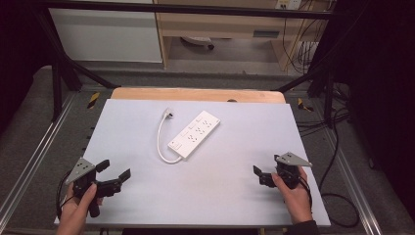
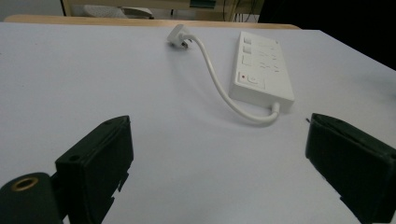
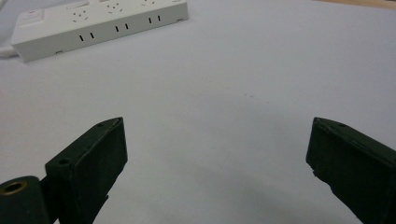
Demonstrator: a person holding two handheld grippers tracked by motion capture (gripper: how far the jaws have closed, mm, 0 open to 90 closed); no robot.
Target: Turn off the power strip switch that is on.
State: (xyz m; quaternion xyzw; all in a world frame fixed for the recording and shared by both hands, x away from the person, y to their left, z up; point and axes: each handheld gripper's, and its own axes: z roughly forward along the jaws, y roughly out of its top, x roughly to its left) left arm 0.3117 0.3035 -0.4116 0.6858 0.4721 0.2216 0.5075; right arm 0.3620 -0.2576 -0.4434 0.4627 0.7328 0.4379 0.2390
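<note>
A white power strip (image 1: 194,133) lies at an angle in the middle of the pale table (image 1: 235,191), its short white cable (image 1: 160,142) curling to a plug (image 1: 168,113) beyond it. My left gripper (image 1: 115,172) rests near the front left corner, open, with nothing between its jaws; its own view looks at the strip (image 2: 261,70), cable (image 2: 215,79) and plug (image 2: 179,36). My right gripper (image 1: 262,174) is held near the front right, also open and empty, with the strip (image 3: 98,23) ahead to its left.
The table's wooden far edge (image 1: 195,94) borders a metal frame (image 1: 63,58). Cables (image 1: 337,147) trail on the floor at the right. A cabinet (image 1: 105,34) stands behind the table.
</note>
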